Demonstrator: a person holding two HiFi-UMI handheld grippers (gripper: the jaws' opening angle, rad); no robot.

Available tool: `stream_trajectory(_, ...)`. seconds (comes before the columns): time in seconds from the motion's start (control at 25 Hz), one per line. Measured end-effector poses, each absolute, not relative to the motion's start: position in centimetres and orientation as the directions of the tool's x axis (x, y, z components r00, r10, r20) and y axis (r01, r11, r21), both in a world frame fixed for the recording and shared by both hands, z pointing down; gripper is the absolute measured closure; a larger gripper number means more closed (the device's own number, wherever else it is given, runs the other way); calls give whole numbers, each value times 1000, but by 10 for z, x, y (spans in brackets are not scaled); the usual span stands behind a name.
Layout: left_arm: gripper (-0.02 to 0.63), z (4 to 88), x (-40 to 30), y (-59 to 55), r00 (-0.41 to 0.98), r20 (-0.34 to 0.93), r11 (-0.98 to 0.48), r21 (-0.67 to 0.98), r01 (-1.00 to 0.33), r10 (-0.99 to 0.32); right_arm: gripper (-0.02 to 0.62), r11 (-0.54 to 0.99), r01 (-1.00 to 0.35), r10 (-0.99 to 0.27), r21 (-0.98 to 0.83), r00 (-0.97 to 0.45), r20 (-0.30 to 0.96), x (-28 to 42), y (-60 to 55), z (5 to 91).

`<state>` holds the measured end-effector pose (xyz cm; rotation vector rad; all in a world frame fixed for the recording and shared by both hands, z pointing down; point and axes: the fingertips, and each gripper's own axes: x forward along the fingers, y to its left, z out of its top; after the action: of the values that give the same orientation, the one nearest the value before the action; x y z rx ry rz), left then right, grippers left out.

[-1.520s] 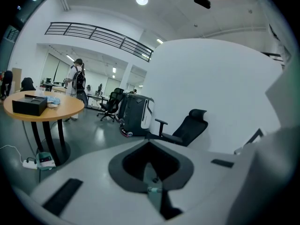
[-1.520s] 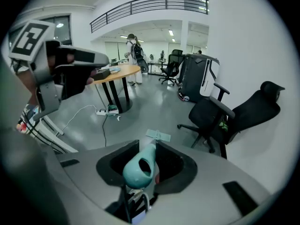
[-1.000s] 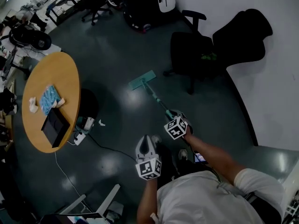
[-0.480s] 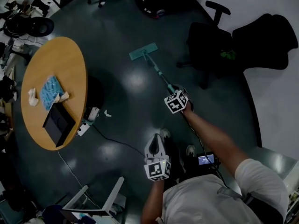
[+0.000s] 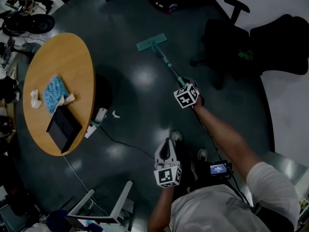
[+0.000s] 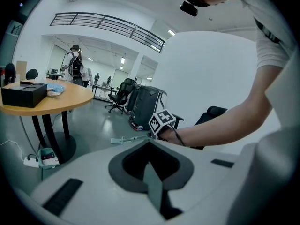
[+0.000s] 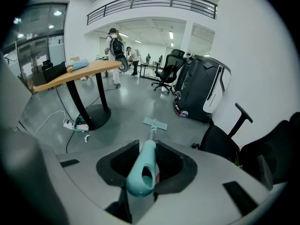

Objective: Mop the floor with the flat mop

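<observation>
The flat mop lies on the dark floor with its teal head point(image 5: 151, 42) far ahead and its pole point(image 5: 170, 66) slanting back to my right gripper point(image 5: 187, 94), which is shut on the teal handle point(image 7: 143, 170). In the right gripper view the mop head point(image 7: 155, 123) sits flat on the floor beyond the jaws. My left gripper point(image 5: 166, 151) hangs close to the body, off the mop, with its jaws together and nothing held point(image 6: 151, 172). From the left gripper view I see the right gripper's marker cube point(image 6: 162, 121) and the mop head point(image 6: 123, 139).
A round wooden table point(image 5: 72, 62) stands at the left with a black box point(image 5: 63, 128) and a blue cloth point(image 5: 54, 92). A power strip point(image 5: 96, 120) and cable lie by its base. Black office chairs point(image 5: 231, 37) stand at the right by the white wall.
The right arm has stretched forward and pushed the mop head farther away across the floor. The left gripper has stayed near the body, still holding nothing.
</observation>
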<state>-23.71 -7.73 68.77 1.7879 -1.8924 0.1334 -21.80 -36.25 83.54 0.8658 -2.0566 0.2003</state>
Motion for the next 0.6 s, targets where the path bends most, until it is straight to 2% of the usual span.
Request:
stream_trajectory(0.28, 601, 667, -228, -70, 34, 407, 85, 271, -959, -913, 482, 753, -638, -493, 162, -383, 781, -189, -319, 814)
stream_trajectory(0.6, 601, 635, -201, -45, 9, 372, 95, 262, -960, -928, 482, 769, -624, -457, 137, -388, 800, -122, -236, 787)
